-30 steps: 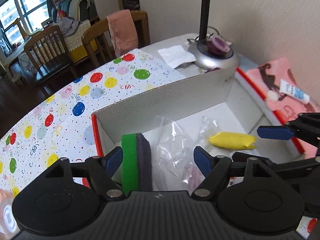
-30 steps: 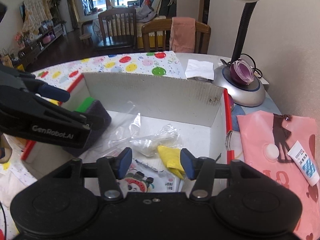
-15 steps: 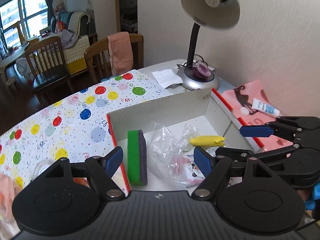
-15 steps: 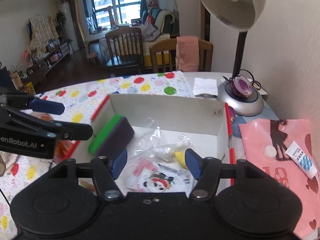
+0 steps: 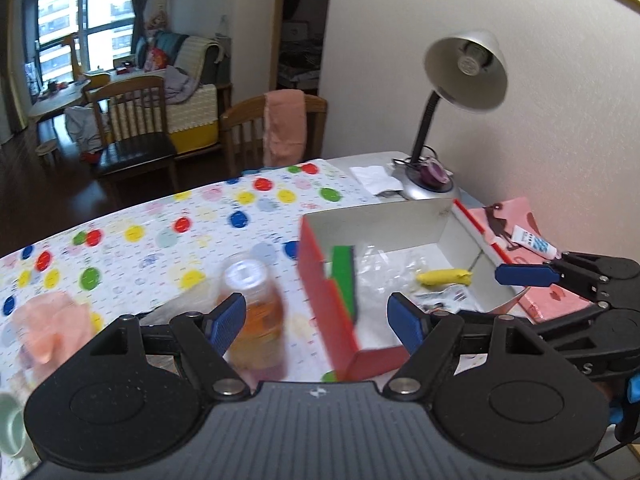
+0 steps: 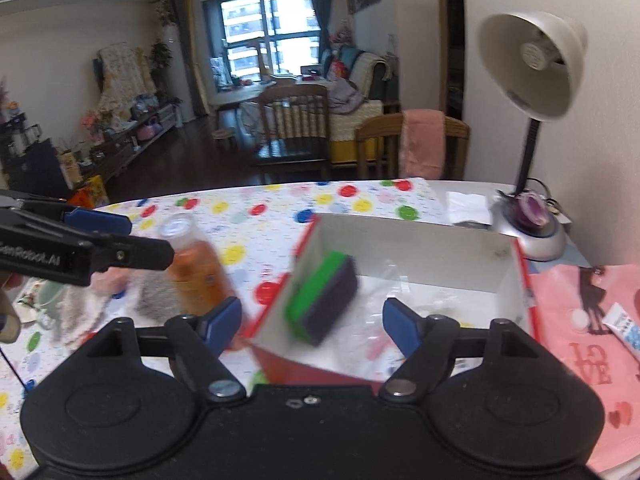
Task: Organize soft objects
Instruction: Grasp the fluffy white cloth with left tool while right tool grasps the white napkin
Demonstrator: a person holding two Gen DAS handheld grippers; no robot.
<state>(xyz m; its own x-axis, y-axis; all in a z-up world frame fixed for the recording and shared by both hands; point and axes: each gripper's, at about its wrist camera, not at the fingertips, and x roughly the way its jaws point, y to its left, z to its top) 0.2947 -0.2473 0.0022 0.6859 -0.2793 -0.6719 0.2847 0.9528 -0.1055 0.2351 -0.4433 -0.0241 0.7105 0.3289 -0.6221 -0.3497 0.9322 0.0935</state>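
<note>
A red cardboard box (image 5: 320, 276) (image 6: 400, 236) with white inner walls stands on the table. Inside it a green and purple sponge (image 5: 343, 276) (image 6: 324, 296) leans against the left wall, beside clear plastic bags (image 5: 384, 268) and a yellow soft piece (image 5: 442, 277). My left gripper (image 5: 316, 318) hangs above and in front of the box, open, nothing between its fingers. My right gripper (image 6: 312, 316) is also raised in front of the box; its jaws are opening and hold nothing. Each gripper shows in the other's view, the right (image 5: 560, 276) and the left (image 6: 80, 240).
An orange drink bottle (image 5: 256, 300) (image 6: 196, 264) stands left of the box on the balloon-print tablecloth (image 5: 160, 240). A pink soft thing (image 5: 52, 324) and a cup lie at far left. A desk lamp (image 5: 460, 80), a pink bag (image 6: 580, 340) with a small tube (image 6: 624, 330) sit right. Chairs behind.
Both grippers have drawn back and up out of the box, so more of the table and the bottle show. The right jaws have widened. The sponge stays in the box.
</note>
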